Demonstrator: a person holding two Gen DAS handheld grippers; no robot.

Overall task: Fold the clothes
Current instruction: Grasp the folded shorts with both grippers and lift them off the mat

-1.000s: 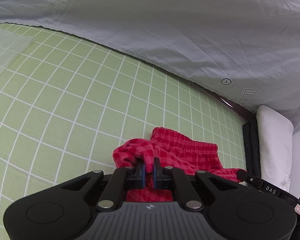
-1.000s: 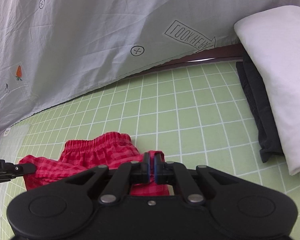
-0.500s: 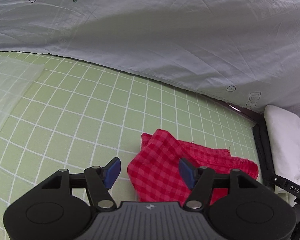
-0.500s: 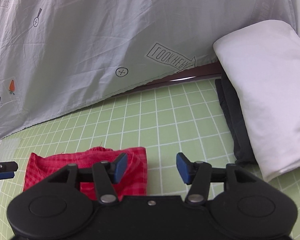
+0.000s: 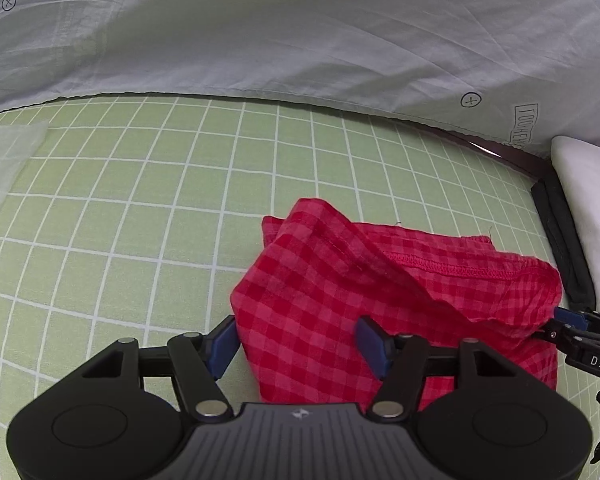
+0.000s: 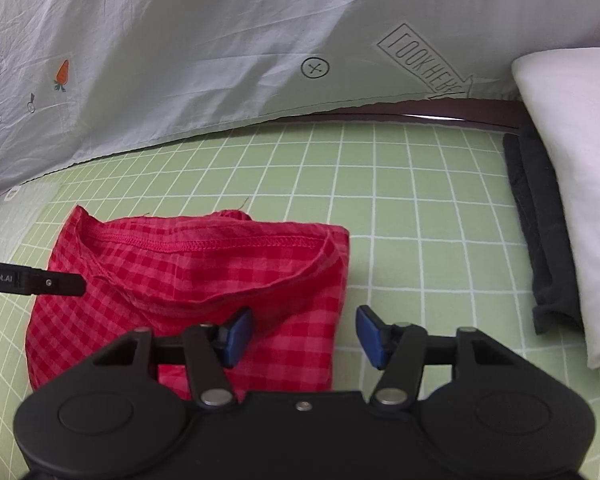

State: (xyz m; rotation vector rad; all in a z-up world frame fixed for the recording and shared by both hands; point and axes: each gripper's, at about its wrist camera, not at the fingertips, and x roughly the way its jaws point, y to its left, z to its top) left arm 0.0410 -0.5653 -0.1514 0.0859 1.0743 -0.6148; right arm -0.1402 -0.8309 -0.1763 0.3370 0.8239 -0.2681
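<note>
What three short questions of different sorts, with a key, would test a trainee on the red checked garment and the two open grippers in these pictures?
1. True or false: the left gripper is shut on the red checked garment.
2. Multiple choice: what lies directly beside the white pillow? A. a blue towel B. a dark folded cloth C. a shoe
3. Fill in: the garment lies on a green sheet marked with white ____ lines.

Key
1. False: both the left and the right gripper are open, with the garment lying folded on the sheet.
2. B
3. grid
</note>
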